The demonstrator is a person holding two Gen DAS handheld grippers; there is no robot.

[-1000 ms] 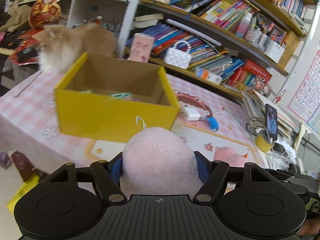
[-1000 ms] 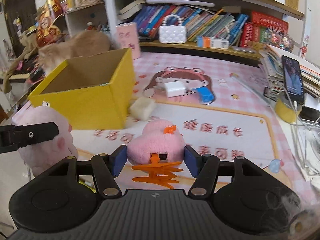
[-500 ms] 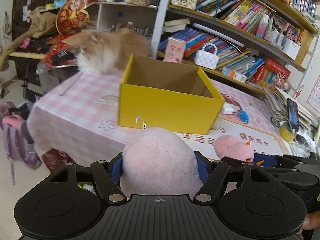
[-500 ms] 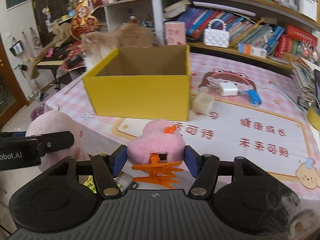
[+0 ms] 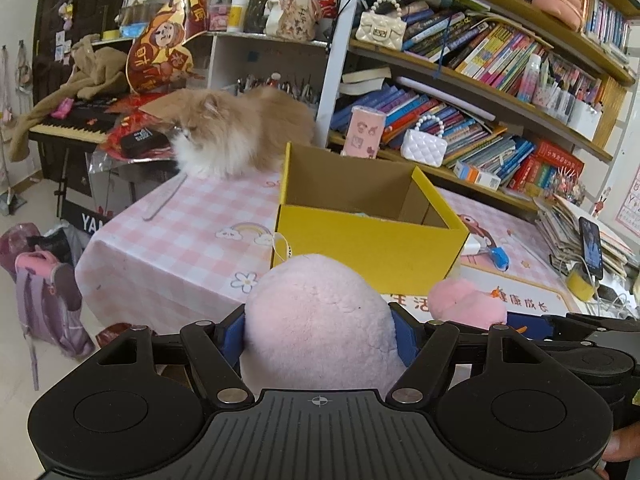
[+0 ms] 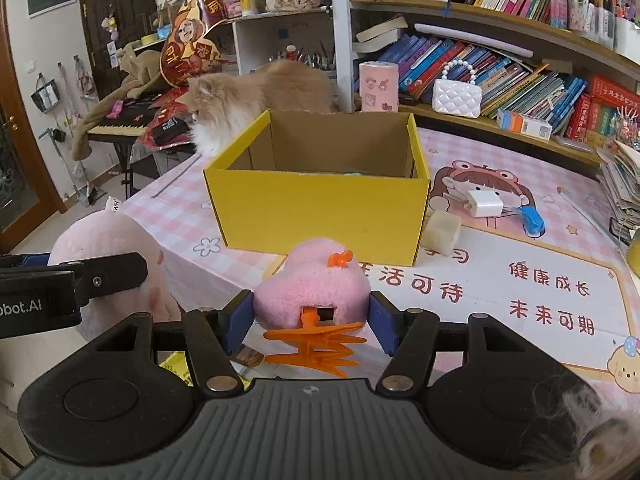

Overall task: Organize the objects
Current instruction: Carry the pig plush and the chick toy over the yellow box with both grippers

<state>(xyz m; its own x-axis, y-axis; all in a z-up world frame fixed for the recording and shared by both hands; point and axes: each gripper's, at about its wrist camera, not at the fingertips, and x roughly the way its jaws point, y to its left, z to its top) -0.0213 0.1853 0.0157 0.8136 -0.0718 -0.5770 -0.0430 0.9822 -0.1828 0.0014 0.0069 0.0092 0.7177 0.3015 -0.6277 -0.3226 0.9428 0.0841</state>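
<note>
My left gripper [image 5: 320, 332] is shut on a pale pink plush toy [image 5: 320, 320], held off the table's near edge; the toy also shows in the right wrist view [image 6: 104, 248]. My right gripper [image 6: 312, 316] is shut on a pink plush hair clip with orange teeth [image 6: 316, 296], also seen in the left wrist view [image 5: 464, 304]. An open yellow cardboard box [image 5: 372, 236] stands on the pink checked table [image 5: 192, 220], ahead of both grippers; it also shows in the right wrist view [image 6: 320, 204]. Something pale green lies inside it, mostly hidden.
A fluffy orange cat [image 6: 256, 96] sits on the table behind the box. A white charger [image 6: 484, 202], a blue item [image 6: 532, 220] and a beige block [image 6: 442, 232] lie right of the box. Bookshelves [image 6: 500, 64] run behind. A keyboard [image 5: 76, 120] and a backpack [image 5: 44, 296] stand left.
Both grippers have pulled back and away from the box, still holding their toys. The box now appears farther off, and the table's near edge and floor have come into view.
</note>
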